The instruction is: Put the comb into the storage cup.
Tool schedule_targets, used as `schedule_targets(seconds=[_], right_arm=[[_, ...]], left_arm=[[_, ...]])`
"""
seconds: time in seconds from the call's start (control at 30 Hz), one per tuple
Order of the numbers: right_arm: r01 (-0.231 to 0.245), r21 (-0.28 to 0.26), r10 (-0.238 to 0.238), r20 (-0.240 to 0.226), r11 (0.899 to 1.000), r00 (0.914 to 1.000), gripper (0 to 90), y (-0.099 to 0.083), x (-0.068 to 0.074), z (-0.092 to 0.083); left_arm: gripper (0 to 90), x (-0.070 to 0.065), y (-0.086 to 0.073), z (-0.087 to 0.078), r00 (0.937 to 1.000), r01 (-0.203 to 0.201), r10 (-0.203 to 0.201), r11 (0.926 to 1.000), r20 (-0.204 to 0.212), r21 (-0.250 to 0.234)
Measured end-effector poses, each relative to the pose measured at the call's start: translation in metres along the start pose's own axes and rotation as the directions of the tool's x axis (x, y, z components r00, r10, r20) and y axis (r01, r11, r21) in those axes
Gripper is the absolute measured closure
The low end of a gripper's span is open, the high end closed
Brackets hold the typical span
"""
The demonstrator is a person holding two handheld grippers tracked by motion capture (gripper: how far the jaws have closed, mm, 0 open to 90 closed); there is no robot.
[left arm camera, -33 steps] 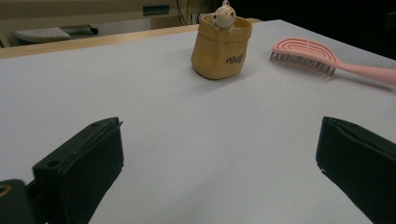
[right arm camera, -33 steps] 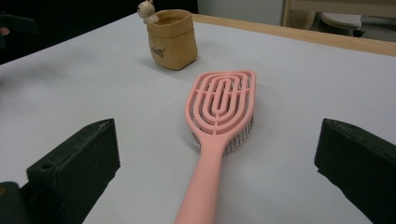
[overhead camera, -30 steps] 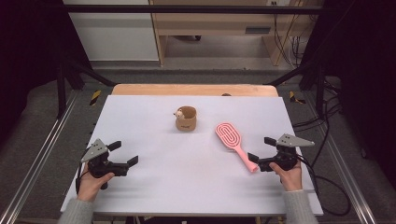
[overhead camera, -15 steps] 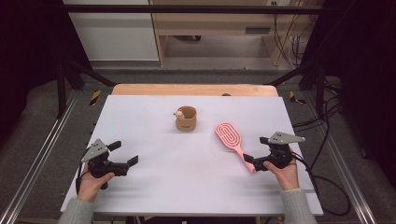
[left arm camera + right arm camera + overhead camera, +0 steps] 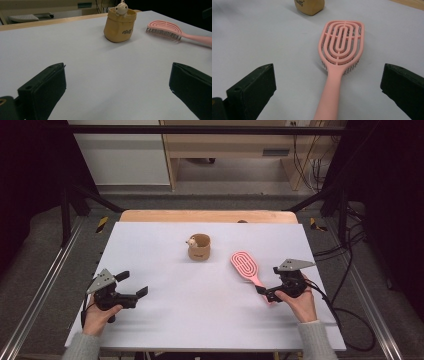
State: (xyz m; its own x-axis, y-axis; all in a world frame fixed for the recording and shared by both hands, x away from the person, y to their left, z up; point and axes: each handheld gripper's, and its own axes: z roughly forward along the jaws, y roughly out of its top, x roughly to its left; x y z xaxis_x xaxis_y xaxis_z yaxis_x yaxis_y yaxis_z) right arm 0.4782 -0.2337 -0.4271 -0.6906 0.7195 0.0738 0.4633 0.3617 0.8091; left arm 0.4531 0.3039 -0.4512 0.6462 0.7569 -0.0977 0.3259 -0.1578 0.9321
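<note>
White and bare but for two things, the worktop [image 5: 165, 320] sits in a dim room with a wooden bench and trailing cables behind it. From the right gripper [image 5: 266, 293], the jaws stand wide apart, one on each side of the handle of the pink hairbrush [image 5: 338, 62], which runs straight up between them in the right gripper view. Neither jaw touches the handle. The brush lies flat with bristles down, its looped head pointing away toward the tan cup [image 5: 199, 247]. In the high view the brush [image 5: 246, 266] is on the right half of the worktop, its handle end just at the right gripper.

The left gripper [image 5: 134, 288] is also spread wide and holds nothing; it rests low near the front left edge, well apart from both things, and looks across at the cup [image 5: 120, 23] with a small pale figure on its rim.

I judge the step in hand to be the approach for a grasp on the brush handle. The next move likely calls for easing the right gripper slightly forward and down so the jaws bracket the handle squarely, then closing on it firmly, since the handle is slim and smooth and could pivot or slip.
</note>
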Motion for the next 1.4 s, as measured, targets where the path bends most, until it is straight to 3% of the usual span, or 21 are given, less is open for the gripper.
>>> schedule_targets(seconds=[0.53,0.77,1.4], right_arm=[[0.027,0.069,-0.029,0.026,0.997,0.9993,1.0,0.015,0.005,0.014],[0.012,0.106,-0.016,0.033,0.994,0.9993,1.7,0.020,0.006,0.020],[-0.008,0.233,-0.008,0.066,0.972,0.9978,2.7,0.020,0.003,0.041]], left_arm=[[0.7,0.000,-0.001,0.001,1.0000,0.004,-0.004,1.0000,-0.007,0.002],[0.7,0.000,-0.001,0.001,1.0000,0.005,-0.005,1.0000,-0.008,0.001],[0.7,0.000,-0.001,0.001,1.0000,0.001,-0.001,1.0000,-0.008,0.008]])
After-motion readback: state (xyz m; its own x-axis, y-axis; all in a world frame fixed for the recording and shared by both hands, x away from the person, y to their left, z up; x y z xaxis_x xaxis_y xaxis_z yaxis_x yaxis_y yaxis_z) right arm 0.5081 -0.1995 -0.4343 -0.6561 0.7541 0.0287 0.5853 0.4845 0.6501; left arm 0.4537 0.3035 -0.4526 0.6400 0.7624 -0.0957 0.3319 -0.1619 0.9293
